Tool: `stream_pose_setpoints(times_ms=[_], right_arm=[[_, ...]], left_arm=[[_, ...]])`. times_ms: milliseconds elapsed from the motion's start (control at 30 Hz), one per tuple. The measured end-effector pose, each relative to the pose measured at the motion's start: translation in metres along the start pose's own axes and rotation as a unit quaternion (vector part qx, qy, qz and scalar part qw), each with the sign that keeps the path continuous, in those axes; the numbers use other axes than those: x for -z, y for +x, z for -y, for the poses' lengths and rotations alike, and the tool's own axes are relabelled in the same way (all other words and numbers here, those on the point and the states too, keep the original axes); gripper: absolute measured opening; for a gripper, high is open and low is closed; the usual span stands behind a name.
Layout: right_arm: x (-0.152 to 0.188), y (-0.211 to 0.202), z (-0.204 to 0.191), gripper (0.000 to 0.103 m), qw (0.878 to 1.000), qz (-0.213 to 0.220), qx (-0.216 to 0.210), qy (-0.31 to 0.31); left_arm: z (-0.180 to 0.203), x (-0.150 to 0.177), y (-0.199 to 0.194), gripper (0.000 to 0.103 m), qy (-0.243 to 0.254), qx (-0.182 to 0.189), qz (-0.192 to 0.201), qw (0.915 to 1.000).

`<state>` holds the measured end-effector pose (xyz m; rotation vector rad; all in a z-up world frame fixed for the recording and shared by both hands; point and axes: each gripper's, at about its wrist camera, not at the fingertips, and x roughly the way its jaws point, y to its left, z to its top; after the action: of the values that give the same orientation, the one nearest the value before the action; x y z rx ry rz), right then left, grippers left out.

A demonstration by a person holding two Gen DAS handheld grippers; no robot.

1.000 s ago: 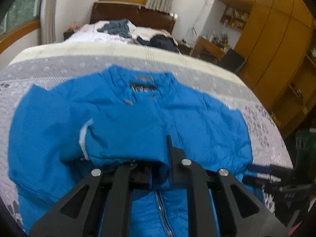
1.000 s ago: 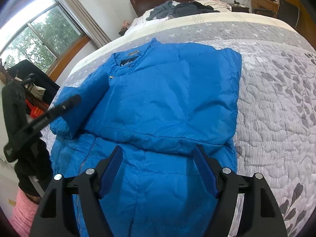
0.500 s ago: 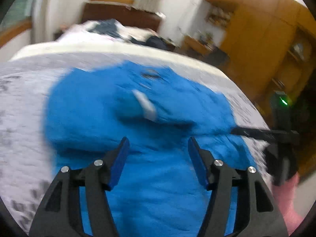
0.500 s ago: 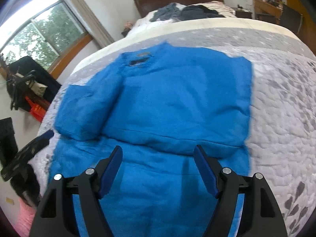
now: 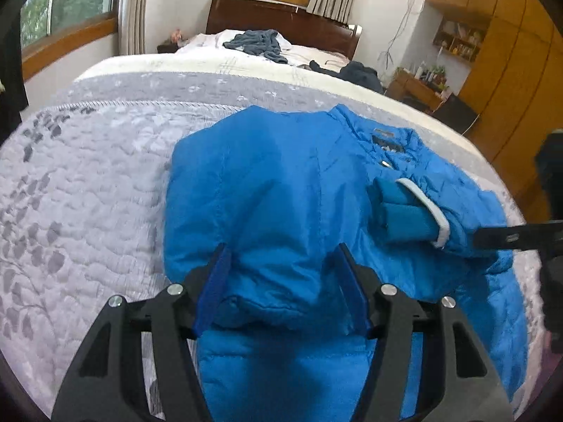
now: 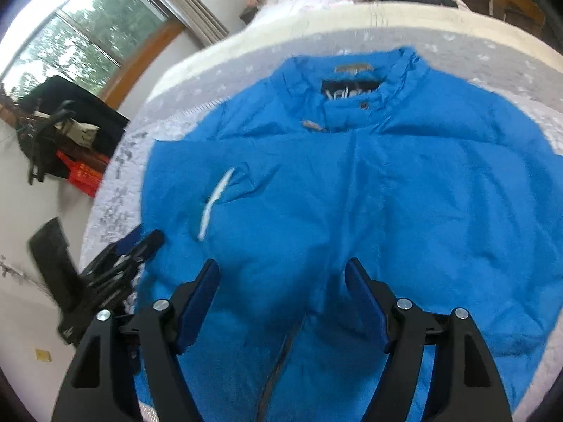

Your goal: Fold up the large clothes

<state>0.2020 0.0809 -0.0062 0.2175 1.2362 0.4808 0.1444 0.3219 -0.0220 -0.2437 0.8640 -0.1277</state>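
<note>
Released, the sleeve (image 5: 415, 218) lies across the blue jacket (image 5: 281, 193); both grippers' jaws gape empty.

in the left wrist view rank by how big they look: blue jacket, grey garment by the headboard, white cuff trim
1. Blue jacket, largest by far.
2. Grey garment, though it lies much farther off, so its true size is unsure.
3. White cuff trim, smallest.
</note>
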Motion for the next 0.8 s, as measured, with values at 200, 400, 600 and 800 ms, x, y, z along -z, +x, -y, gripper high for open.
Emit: stream_pose_setpoints(times_ms=[200,400,600,800], right_arm=[[0.001,0.007,0.003,0.025,1.000,-0.003,-0.018,0.008],[0.003,-0.051,0.020,0.021,0.998,0.053,-0.013,0.006],[0.004,-0.038,0.057,0.021,0.998,0.042,0.009,0.039],[0.008,-0.020,0.084,0.027,0.998,0.029,-0.003,0.063]], left_arm=[[-0.010,-0.004,-0.018,0.061,-0.014,0.020,0.016,0.9996],[0.009,-0.014,-0.046,0.061,-0.012,0.038,0.045,0.9982],[0.049,-0.024,-0.013,0.061,0.011,0.058,0.009,0.9982],[0.041,-0.016,0.027,0.060,0.017,0.040,-0.024,0.9988]])
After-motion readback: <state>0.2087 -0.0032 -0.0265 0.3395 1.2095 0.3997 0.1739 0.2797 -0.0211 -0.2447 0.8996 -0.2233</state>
